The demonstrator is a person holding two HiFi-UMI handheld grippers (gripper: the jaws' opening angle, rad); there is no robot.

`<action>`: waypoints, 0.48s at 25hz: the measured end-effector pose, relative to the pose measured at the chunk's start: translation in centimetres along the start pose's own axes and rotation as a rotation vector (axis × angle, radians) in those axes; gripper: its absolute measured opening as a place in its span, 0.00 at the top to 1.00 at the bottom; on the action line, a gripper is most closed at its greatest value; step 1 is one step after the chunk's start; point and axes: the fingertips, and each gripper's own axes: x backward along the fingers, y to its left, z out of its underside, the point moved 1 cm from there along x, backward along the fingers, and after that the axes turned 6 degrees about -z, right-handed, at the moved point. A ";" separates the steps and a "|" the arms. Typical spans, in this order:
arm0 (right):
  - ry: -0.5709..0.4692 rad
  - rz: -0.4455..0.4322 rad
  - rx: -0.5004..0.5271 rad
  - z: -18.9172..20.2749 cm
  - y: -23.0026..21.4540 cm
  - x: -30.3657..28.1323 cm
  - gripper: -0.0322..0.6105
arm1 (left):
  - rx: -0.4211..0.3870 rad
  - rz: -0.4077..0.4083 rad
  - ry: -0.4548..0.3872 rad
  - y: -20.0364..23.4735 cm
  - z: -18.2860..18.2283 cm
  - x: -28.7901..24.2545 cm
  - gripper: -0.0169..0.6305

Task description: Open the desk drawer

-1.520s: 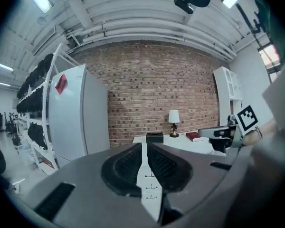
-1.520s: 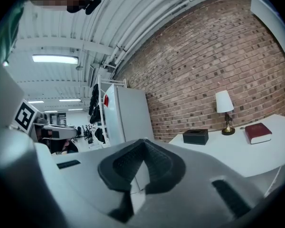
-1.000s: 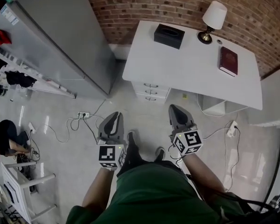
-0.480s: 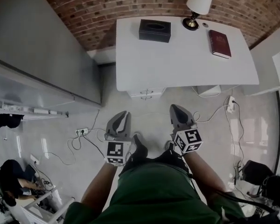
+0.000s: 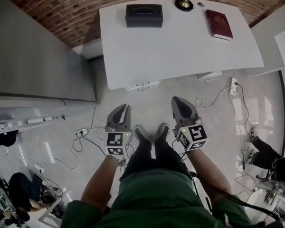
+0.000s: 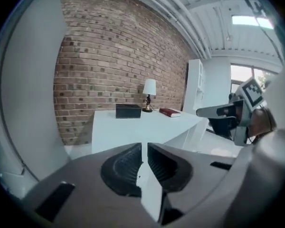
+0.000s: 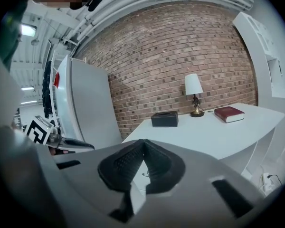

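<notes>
**Drawer** [image 5: 142, 86]: shut, its handle just showing under the near edge of the tabletop [image 5: 180, 51], toward the near left corner. Untouched.

**My left gripper** [image 5: 122, 110]: held low over the floor, well short of the desk. Its jaws are a narrow slit apart with nothing between them.

**My right gripper** [image 5: 179, 103]: alongside the left one, jaws closed tip to tip, empty.

Both grippers point at the desk. I judge this to be the approach, and a jaw must open wider to take the handle.

**Far edge of the tabletop:** black box [image 5: 144, 15], lamp [image 5: 185, 3], red book [image 5: 219, 24]. All sit well apart from the drawer and out of the way.
</notes>
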 end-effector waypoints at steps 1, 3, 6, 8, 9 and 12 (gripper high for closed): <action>0.000 0.002 -0.006 0.3 -0.4 -0.1 0.95 | 0.017 0.003 0.013 -0.2 0.5 -0.5 0.92; 0.004 0.002 -0.027 1.0 -1.2 -0.4 0.95 | 0.049 0.008 0.041 -0.5 1.6 -1.6 0.92; 0.018 -0.009 -0.048 2.4 -2.1 -0.8 0.95 | 0.115 0.018 0.074 -0.9 3.7 -3.6 0.92; 0.028 -0.020 -0.049 3.3 -2.6 -1.0 0.95 | 0.174 0.013 0.097 -0.8 5.3 -5.3 0.92; 0.033 -0.025 -0.050 3.9 -2.9 -1.0 0.95 | 0.203 0.009 0.114 -0.7 6.2 -6.2 0.92; 0.048 -0.029 -0.048 5.5 -3.7 -1.2 0.95 | 0.254 -0.003 0.184 -0.3 9.8 -9.1 0.92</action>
